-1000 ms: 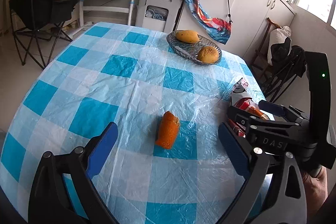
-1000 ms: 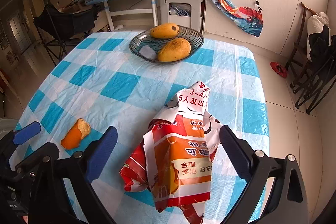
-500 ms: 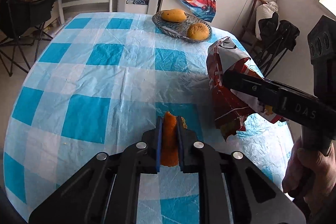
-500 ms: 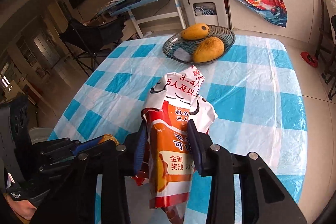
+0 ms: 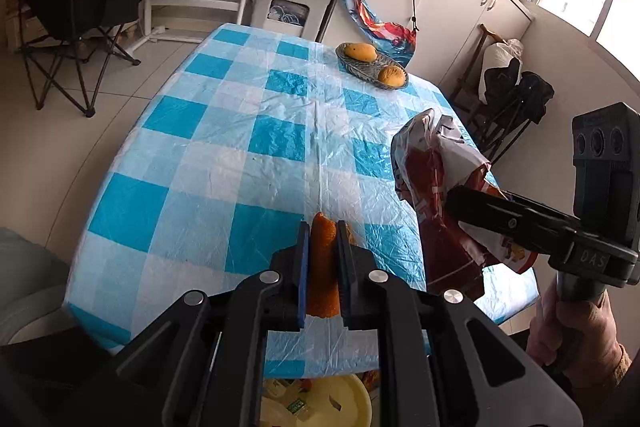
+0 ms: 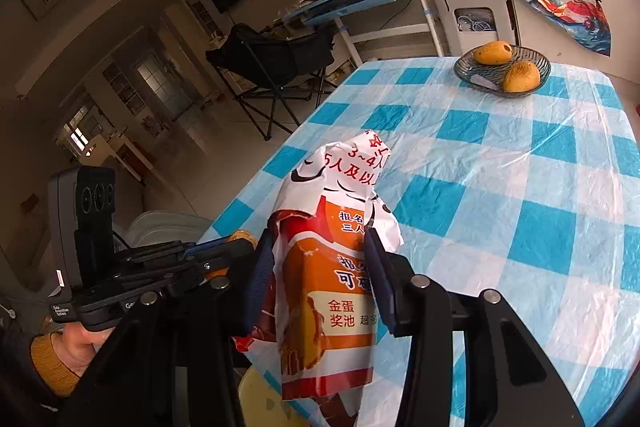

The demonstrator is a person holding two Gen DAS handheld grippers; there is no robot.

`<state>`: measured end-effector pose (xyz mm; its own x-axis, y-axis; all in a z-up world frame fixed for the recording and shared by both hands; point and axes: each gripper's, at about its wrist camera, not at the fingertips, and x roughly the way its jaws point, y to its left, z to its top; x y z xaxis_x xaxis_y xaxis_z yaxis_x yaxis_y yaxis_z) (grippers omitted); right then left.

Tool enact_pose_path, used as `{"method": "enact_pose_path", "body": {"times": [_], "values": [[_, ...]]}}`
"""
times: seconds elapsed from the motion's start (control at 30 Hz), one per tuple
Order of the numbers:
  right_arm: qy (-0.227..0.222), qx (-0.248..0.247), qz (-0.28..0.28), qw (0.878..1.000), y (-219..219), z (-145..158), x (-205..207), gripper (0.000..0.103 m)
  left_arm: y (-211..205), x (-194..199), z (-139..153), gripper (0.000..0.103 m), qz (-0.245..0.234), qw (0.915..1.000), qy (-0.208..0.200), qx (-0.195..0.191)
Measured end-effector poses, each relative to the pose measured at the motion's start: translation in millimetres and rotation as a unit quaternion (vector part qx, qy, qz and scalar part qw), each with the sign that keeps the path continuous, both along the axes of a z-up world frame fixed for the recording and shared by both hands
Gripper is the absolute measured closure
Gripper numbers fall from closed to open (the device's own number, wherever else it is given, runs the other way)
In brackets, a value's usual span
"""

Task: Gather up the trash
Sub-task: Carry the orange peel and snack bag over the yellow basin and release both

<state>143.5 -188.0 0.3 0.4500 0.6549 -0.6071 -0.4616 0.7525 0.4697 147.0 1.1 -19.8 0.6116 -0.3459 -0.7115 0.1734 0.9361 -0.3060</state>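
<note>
L gripper (image 5: 322, 255): pads pinching orange peel (image 5: 322, 269), held off the cloth at table's near edge. R gripper (image 6: 320, 267): jaws have just eased slightly wider, pads pressed on crumpled red/white wrapper (image 6: 332, 267), lifted over near edge. Table (image 5: 208, 163): blue/white check cloth. Far end: glass bowl (image 6: 538, 75) w/ 2 mangoes. Below edge: yellow bin (image 5: 352, 403), partly hidden.

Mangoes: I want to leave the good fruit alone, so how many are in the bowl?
2. One mango lies at the far side of the glass bowl, the other mango at its near right side. None looks hidden.
</note>
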Motion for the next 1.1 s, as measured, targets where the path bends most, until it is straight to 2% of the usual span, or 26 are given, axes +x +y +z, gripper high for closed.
{"method": "enact_pose_path", "body": {"times": [0.1,0.3,0.43,0.47,0.57,0.63,0.7,0.73,0.77,0.8,0.83,0.87,0.93,0.97,1.0,1.03,1.1], "values": [[0.019,0.003,0.024,1.0,16,-10,-33,0.058,10,-28,1,0.091,0.004,1.0,0.002,-0.004],[0.057,-0.033,0.057,0.996,45,-35,-87,0.056,25,-80,-11,0.091,0.017,0.9997,0.02,0.003],[0.089,-0.066,0.066,0.992,55,-51,-101,0.05,24,-106,-24,0.091,0.018,0.9987,0.043,0.021],[0.095,-0.073,0.065,0.991,56,-54,-102,0.045,21,-112,-27,0.091,0.015,0.9982,0.049,0.031],[0.1,-0.094,0.033,0.99,52,-56,-104,0.025,13,-124,-40,0.091,0.005,0.9959,0.075,0.049],[0.097,-0.097,0.004,0.991,45,-54,-103,0.024,9,-127,-48,0.09,-0.006,0.994,0.092,0.06],[0.079,-0.132,-0.037,0.987,41,-49,-106,0.021,7,-129,-55,0.09,-0.017,0.9919,0.104,0.071],[0.058,-0.155,-0.057,0.985,42,-44,-108,0.021,7,-129,-57,0.087,-0.02,0.9913,0.107,0.074],[0.025,-0.18,-0.079,0.98,44,-35,-111,0.021,7,-130,-59,0.085,-0.021,0.9909,0.109,0.076],[-0.021,-0.206,-0.102,0.973,47,-23,-117,0.021,8,-130,-59,0.079,-0.02,0.991,0.107,0.077],[-0.073,-0.237,-0.132,0.96,51,-11,-124,0.012,9,-130,-57,0.067,-0.017,0.9917,0.102,0.077],[-0.125,-0.271,-0.165,0.94,55,-1,-132,0.006,11,-131,-53,0.06,-0.014,0.9929,0.093,0.073],[-0.2,-0.334,-0.216,0.895,64,6,-140,0.006,15,-134,-42,0.041,-0.001,0.9961,0.064,0.061],[-0.208,-0.351,-0.225,0.885,67,4,-138,0.006,16,-135,-36,0.037,0.005,0.9972,0.047,0.058],[-0.199,-0.347,-0.217,0.89,66,1,-131,0.006,17,-136,-30,0.028,0.012,0.9979,0.031,0.056],[-0.186,-0.331,-0.206,0.902,65,-1,-127,0.006,19,-138,-24,0.02,0.021,0.9981,0.015,0.056],[-0.172,-0.299,-0.199,0.917,59,1,-121,0.006,24,-143,-15,0.016,0.038,0.9978,-0.012,0.053]]}}
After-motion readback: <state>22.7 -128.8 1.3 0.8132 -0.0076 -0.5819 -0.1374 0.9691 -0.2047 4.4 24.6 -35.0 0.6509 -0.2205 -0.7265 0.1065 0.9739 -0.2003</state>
